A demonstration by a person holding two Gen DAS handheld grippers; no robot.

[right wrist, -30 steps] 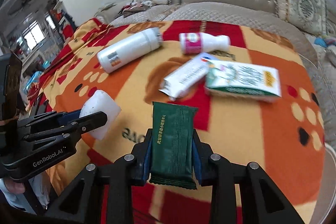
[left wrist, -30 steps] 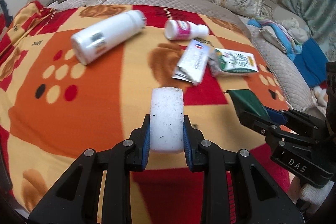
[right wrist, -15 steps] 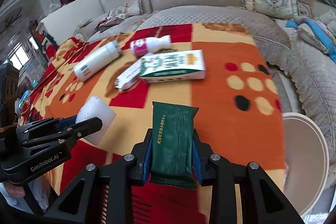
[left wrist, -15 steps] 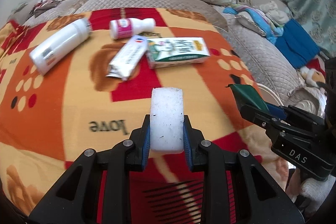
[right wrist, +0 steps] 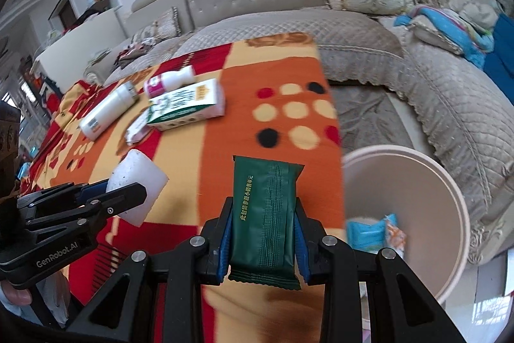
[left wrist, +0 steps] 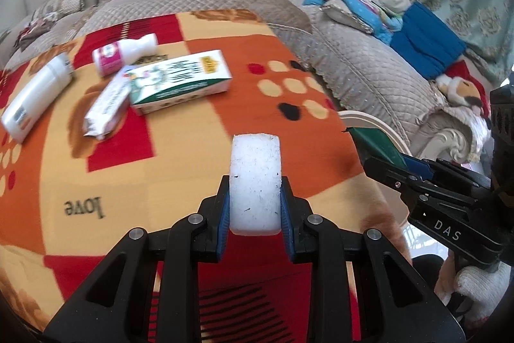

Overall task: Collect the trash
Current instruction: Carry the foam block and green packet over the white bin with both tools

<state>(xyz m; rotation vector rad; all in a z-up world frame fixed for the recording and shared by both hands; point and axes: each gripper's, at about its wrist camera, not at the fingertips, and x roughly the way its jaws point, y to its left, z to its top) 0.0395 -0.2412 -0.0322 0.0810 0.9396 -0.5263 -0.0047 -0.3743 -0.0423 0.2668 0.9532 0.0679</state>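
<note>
Fingers of the left gripper pinched a white foam block at its lower sides, bottom centre of frame. Right gripper clamped a green packet across its width. Foam looked light, squashy, likely crumbly; a gentle pinch low on its sides seemed best. Packet looked light, slick and limp; a mid-body hold suited it. Only the right view showed inside the bin, lower right, some wrappers at its bottom. Left view caught only its rim. Bottles and a carton lay upper left on the blanket.
</note>
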